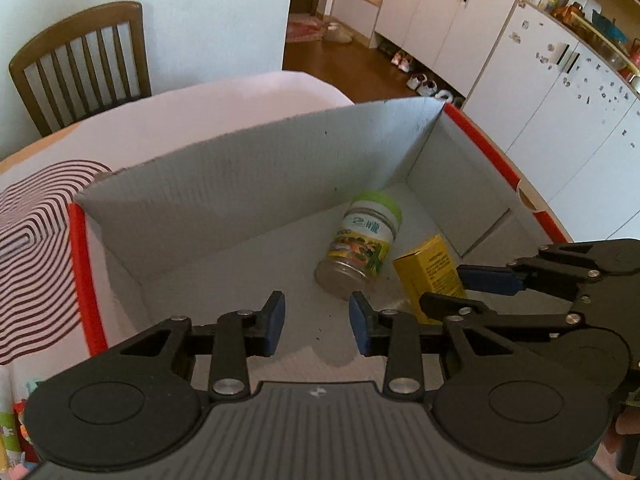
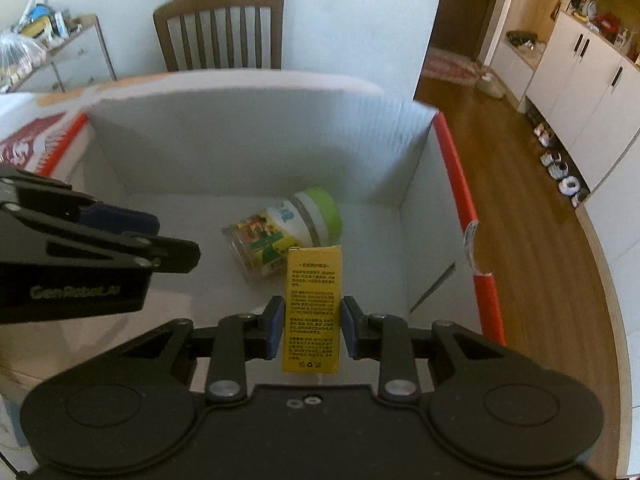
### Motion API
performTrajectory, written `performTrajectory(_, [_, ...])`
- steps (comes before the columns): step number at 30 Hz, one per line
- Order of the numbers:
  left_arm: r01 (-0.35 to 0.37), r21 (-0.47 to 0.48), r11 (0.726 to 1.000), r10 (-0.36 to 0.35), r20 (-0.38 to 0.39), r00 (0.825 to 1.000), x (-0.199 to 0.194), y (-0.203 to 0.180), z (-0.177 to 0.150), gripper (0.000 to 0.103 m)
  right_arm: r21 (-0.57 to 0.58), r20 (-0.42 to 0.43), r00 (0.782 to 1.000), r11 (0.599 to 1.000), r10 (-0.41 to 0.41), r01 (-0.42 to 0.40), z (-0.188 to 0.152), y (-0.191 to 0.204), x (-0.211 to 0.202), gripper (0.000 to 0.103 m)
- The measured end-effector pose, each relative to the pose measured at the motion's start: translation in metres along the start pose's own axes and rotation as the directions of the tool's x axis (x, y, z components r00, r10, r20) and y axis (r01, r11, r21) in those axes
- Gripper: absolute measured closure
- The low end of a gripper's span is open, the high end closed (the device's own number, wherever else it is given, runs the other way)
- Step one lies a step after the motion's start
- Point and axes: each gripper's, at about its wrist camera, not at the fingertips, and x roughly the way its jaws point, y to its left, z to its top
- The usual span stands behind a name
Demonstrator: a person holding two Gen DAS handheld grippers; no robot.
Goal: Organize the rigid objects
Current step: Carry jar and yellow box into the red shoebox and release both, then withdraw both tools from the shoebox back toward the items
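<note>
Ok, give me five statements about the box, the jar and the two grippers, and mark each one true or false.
1. The right gripper holds the yellow carton between its pads. True.
2. The jar stands upright in the box. False: it lies on its side on the box floor.
3. The jar's lid is green. True.
4. The left gripper is clamped on the jar. False: nothing sits between its pads; the jar lies beyond them.
5. The box rim is edged in blue. False: the edging is red.
</note>
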Motion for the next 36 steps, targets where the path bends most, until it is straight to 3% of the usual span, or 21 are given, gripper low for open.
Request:
performTrajectory(11, [-0.018,-0.016,1.000,0.018,-0.020,1.000,0.001,-0.008,0.001,0.068,0.014,0.004,0.999,0.999,0.046,-0.047,0.002,-0.004,-0.009,0.069])
performTrajectory(32, [-0.062,0.015,0.998,0.059,0.129,0.990,-0.068,-0.028,-0.018,0.068,0.037,0.156,0.982,0.993,0.105,-0.112,-0.016,-0.015,-0.071,0.047])
performTrajectory(36, [-0.076,0.021,0.997,0.072,0.162,0.984,-0.084,-0.029,-0.025,0.063,0.042,0.177,0.977,0.991,0.119,-0.129,-0.020,-0.013,-0.083,0.042])
